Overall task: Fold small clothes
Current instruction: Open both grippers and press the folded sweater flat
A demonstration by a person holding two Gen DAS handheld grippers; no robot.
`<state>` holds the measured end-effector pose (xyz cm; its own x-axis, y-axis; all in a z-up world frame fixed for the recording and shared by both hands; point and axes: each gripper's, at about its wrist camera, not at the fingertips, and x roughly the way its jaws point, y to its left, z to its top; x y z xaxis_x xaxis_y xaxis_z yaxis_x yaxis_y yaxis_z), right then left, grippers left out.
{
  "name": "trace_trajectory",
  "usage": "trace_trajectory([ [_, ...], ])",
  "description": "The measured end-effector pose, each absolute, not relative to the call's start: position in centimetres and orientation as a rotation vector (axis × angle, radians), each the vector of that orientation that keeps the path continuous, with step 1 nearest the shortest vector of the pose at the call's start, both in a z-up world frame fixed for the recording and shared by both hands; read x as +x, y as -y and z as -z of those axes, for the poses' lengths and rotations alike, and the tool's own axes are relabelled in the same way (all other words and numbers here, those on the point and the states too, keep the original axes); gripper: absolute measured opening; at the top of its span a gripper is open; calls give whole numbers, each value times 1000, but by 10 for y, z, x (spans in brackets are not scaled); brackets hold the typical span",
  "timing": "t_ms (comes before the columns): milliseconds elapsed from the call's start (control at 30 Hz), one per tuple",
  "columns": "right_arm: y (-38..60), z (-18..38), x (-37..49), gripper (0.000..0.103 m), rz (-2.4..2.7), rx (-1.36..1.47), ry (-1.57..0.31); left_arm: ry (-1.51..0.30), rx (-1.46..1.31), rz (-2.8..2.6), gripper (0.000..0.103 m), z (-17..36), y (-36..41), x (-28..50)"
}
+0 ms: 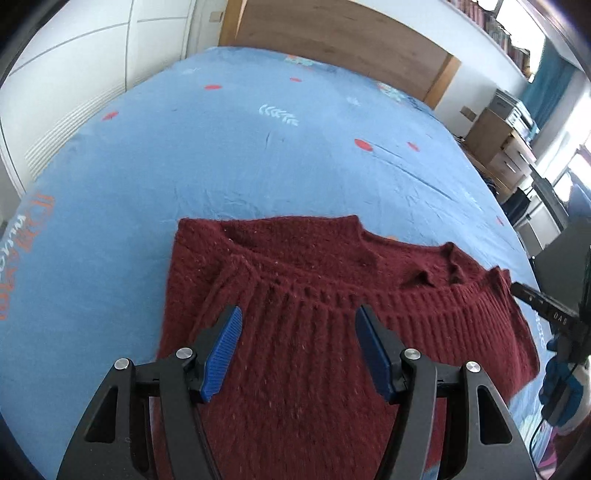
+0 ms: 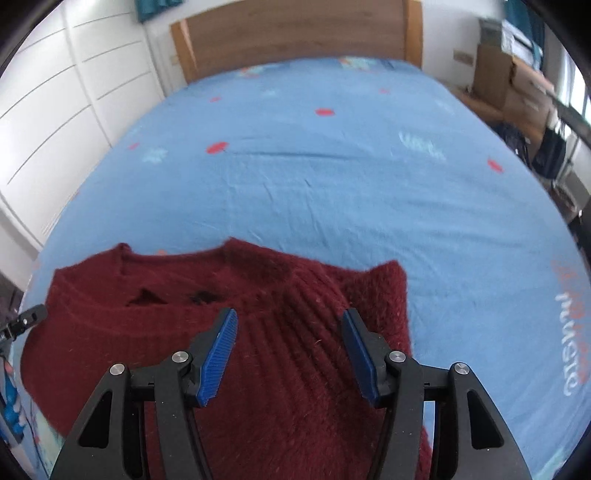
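A dark red knitted sweater (image 1: 295,295) lies partly folded on the blue bed sheet (image 1: 258,147), its ribbed band running across the near part. My left gripper (image 1: 299,321) is open and empty, hovering over the sweater's left part. In the right wrist view the same sweater (image 2: 240,332) lies on the sheet (image 2: 332,184). My right gripper (image 2: 288,325) is open and empty over the sweater's right part. The right gripper's tip also shows at the right edge of the left wrist view (image 1: 535,301), beside the sweater's edge.
A wooden headboard (image 2: 295,33) stands at the far end of the bed. White wardrobe doors (image 2: 55,110) run along the left. Cardboard boxes and drawers (image 1: 498,136) stand to the right of the bed.
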<state>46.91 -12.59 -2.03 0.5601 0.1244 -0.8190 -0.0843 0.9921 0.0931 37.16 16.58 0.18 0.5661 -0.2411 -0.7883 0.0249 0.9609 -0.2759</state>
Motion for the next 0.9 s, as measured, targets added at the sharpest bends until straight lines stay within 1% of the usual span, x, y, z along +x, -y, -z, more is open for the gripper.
trace_trajectory([
  [167,107,25,461,61,-166,3,-956,-954,-205,156,58,7,-158,359],
  [300,94,47,469,61,-167,-35,-1002,-988,-211,144,58,30,-155,357],
  [433,101,72,476,62,-136,-37,-1056,-978,-196,144,58,36,-154,358],
  [600,115,54,466,62,-81,-32,-1048,-966,-225,140,58,22,-160,351],
  [767,128,22,430,62,-87,-12,-991,-941,-214,125,58,6,-162,328],
  [900,127,14,402,62,-105,-15,-975,-942,-183,94,58,5,-159,309],
])
